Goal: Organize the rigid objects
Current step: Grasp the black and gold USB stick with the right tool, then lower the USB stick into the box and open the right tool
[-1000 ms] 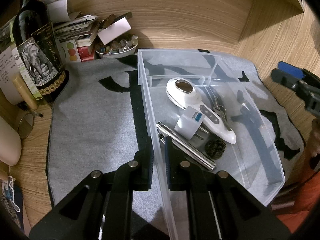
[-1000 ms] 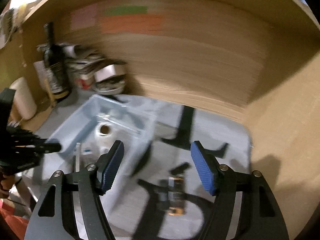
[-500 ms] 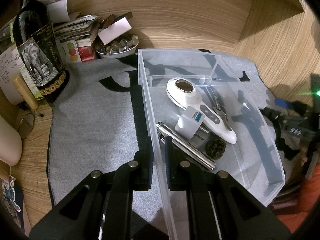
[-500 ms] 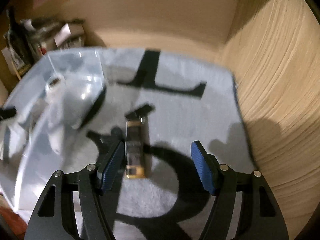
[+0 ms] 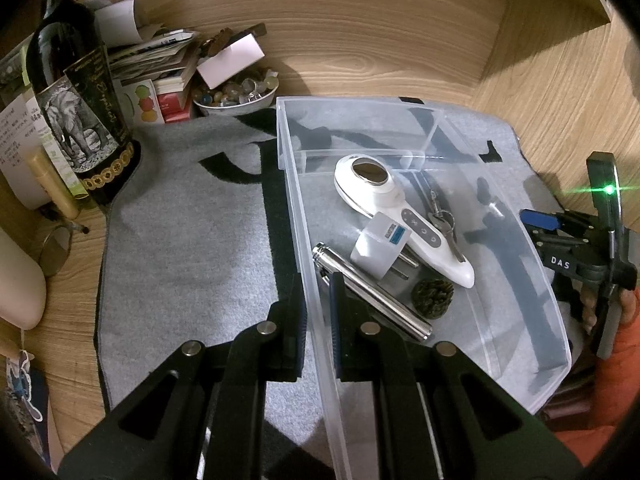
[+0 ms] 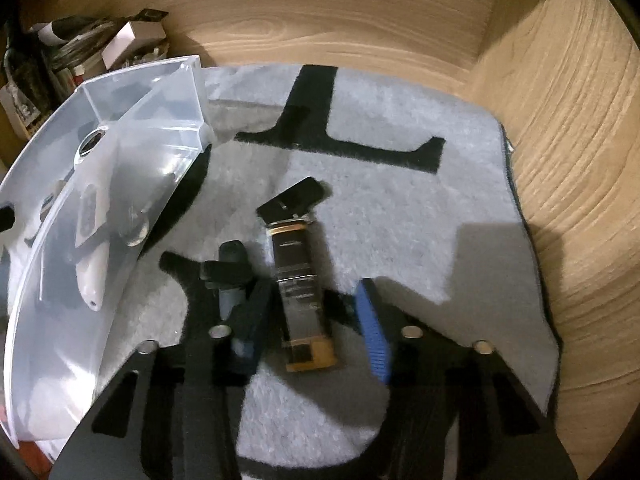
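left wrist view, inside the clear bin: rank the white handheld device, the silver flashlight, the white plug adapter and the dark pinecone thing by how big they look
1. white handheld device, longest.
2. silver flashlight, nearly as long but thinner, and nearer the camera, so unsure against the device.
3. white plug adapter.
4. pinecone, smallest.

The right gripper (image 6: 310, 320) is coming down toward the grey mat (image 6: 400, 208) — a second ago it was pointing at the wood wall with the mat well below. Its open fingers are now straddling the dark bottle with the gold base (image 6: 302, 292), which half a second ago was lying ahead of the left finger. A small black-capped vial (image 6: 231, 268) is now showing just beside that finger. In the left wrist view, the right gripper (image 5: 540, 220) is sitting lower and nearer the clear bin (image 5: 532, 280) — its green lamp now in sight.
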A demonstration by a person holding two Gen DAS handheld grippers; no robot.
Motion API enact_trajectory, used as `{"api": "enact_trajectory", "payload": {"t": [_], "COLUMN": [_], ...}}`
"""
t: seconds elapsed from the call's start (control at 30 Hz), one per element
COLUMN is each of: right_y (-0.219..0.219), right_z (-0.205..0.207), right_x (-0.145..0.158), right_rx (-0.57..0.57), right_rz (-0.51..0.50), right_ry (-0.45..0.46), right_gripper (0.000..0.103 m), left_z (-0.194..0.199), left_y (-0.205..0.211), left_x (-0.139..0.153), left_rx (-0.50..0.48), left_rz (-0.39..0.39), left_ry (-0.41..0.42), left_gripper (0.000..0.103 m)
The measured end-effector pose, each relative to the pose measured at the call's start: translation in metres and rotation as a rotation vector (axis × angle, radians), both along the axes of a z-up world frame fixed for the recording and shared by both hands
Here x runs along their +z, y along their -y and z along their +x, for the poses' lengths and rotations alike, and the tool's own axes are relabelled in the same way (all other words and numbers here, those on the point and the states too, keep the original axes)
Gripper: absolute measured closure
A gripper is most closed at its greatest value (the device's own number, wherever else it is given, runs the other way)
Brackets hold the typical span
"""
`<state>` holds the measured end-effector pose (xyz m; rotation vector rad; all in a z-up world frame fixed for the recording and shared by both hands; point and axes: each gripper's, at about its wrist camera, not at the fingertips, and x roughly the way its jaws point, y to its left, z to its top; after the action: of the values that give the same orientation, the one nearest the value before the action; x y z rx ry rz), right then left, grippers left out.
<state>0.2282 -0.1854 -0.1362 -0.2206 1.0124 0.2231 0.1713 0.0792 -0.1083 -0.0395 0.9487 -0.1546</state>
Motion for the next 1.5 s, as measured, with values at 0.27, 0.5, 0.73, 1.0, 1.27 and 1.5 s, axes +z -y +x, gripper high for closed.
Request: {"api": "enact_trajectory", "payload": {"t": [0.27, 0.5, 0.73, 1.0, 1.27, 1.5], "right_y": [-0.001, -0.008, -0.031, -0.069, -0.109, -0.131], "right_z": [-0.006, -0.016, -0.024, -0.035, -0.039, -0.036], "right_x": [0.012, 0.049, 0.086, 0.103, 0.085, 0.055], "right_rx": [-0.002, 0.012, 0.078, 0.202, 0.312, 0.37], "right_rz": [-0.009, 0.005, 0.011, 0.05, 0.074, 0.059], "right_ry": [0.049, 0.155, 0.277, 0.337, 0.271, 0.163], "right_gripper": [0.081, 0.081, 0.081, 0.081, 0.081, 0.081], "left_z": [0.0, 0.0, 0.0, 0.0, 0.0, 0.001], "left_y": [0.001, 0.001, 0.001, 0.002, 0.002, 0.002], "left_x": [0.0, 0.0, 0.0, 0.0, 0.0, 0.0], "left_rx": [0.001, 0.001, 0.001, 0.002, 0.001, 0.0], "left_rz": [0.003, 0.003, 0.005, 0.005, 0.004, 0.0], "left_ry": [0.001, 0.001, 0.002, 0.002, 0.002, 0.004], "left_gripper": [0.094, 0.094, 0.094, 0.094, 0.094, 0.094]}}
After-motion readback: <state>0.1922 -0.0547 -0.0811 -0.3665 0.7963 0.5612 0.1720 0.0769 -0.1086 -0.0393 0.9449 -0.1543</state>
